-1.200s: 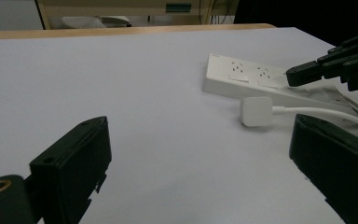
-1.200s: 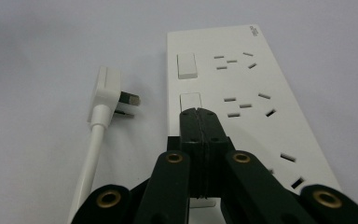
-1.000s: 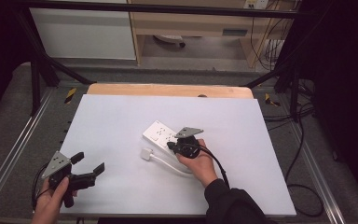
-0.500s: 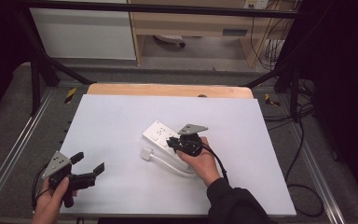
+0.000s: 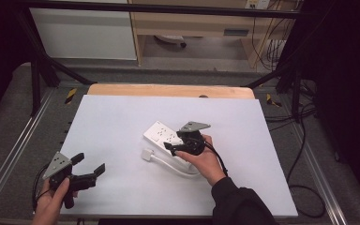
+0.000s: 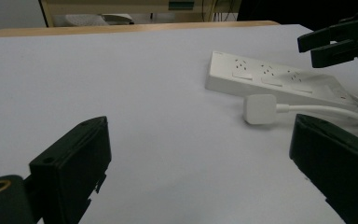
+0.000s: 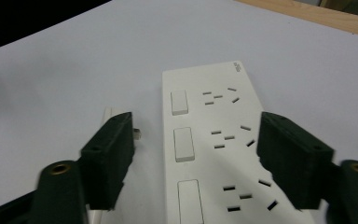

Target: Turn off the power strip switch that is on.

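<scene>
The power strip lies flat near the middle of the white table. Its white plug lies just beside it, on the near side, with the cord curling back toward the right hand.

The right gripper hangs just over the strip. Its jaws are wide apart and hold nothing. One jaw is over the plug side and the other is over the sockets, so the strip sits between them.

The left gripper waits well apart, near the front left corner of the table. Its jaws are apart too, with nothing in them.

I think the step now is to take hold of the strip. To do it well, go down slow and straight. Keep the strip in the middle of the jaws. Close them on the two long sides, not on the switches. Watch the plug, because the near jaw could bump it or pinch the cord. The strip is smooth, so it may slide. The left gripper could come over and get the plug.
</scene>
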{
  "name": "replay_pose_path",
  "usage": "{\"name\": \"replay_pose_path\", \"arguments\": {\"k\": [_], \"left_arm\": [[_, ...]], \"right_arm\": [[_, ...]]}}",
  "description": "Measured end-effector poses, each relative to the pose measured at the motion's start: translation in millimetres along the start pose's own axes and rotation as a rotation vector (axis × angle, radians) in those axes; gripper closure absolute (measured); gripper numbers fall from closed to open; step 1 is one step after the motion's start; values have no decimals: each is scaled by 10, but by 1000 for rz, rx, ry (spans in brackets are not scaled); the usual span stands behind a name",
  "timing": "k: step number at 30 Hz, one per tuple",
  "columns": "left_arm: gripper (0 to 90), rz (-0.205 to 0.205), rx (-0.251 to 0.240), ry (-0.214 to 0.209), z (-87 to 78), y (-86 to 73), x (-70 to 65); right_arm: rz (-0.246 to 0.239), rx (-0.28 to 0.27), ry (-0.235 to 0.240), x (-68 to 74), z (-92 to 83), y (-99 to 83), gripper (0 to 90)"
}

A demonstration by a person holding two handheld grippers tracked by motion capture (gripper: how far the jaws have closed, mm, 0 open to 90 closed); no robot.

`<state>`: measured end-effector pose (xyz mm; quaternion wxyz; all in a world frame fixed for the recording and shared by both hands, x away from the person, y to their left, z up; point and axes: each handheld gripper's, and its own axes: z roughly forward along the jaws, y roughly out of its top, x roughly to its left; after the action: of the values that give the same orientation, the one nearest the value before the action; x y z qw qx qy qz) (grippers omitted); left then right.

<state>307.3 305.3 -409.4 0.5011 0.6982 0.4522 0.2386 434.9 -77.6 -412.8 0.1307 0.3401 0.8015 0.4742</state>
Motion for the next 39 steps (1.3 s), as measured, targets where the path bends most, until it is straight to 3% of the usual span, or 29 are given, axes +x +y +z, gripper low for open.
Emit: {"name": "replay_pose_path", "arguments": {"k": [3, 7, 20, 25, 39], "left_arm": [[52, 0, 2, -1, 2, -1, -2], [52, 0, 2, 0, 2, -2, -2], [52, 2, 4, -2, 3, -3, -8], [52, 4, 8, 0, 3, -3, -13], [50, 6, 11, 1, -28, -15, -24]], "right_arm": [[0, -4, -8, -4, -7, 26, 125], [-2, -12, -35, -7, -37, 56, 60], [6, -118, -64, -130, -342, 162, 57], [10, -169, -92, -245, -599, 205, 71], [21, -222, -173, -463, -1139, 118, 30]]}}
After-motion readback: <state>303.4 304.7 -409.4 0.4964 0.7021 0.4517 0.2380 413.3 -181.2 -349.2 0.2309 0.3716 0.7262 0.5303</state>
